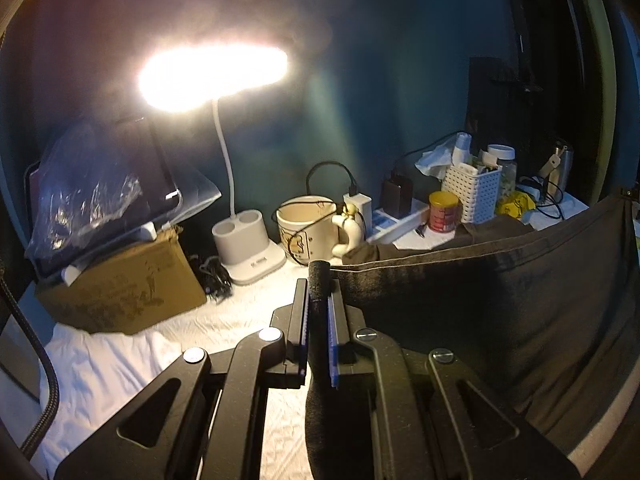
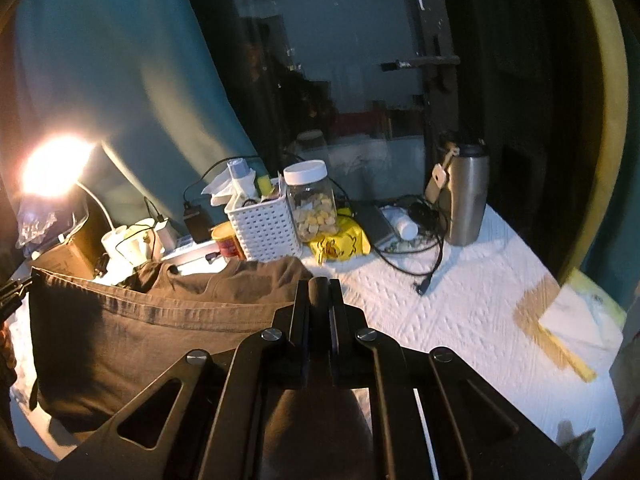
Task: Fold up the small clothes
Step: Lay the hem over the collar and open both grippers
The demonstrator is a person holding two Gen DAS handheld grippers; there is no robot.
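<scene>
A: Where is the dark brown-grey cotton garment [image 1: 500, 300] relative to the two claws?

B: It hangs stretched between them over the white textured cloth on the table [image 2: 460, 312]; the left black two-finger gripper [image 1: 320, 280] is clamped on one corner, a roll of fabric pinched between its blue-edged pads and poking out past the tips; the right black two-finger gripper [image 2: 319, 292] is clamped the same way on the other corner.

A: And which way does it run?

B: Its long axis goes straight from one claw to the other, side to side; the stitched hem forms the taut top edge (a double seam shows in the right wrist view), and the body sags below; the far part of it lies bunched on the table toward the clutter.

A: What sits behind it?

B: From the big things down: a brown cardboard box [image 1: 132, 280]; a lit white gooseneck desk lamp [image 1: 240, 240]; a steel flask [image 2: 466, 196]; a white perforated plastic basket [image 2: 264, 228]; a cream ceramic mug [image 1: 308, 228]; a clear jar with a white lid [image 2: 310, 204]; a small red and yellow tin [image 1: 443, 212].
</scene>
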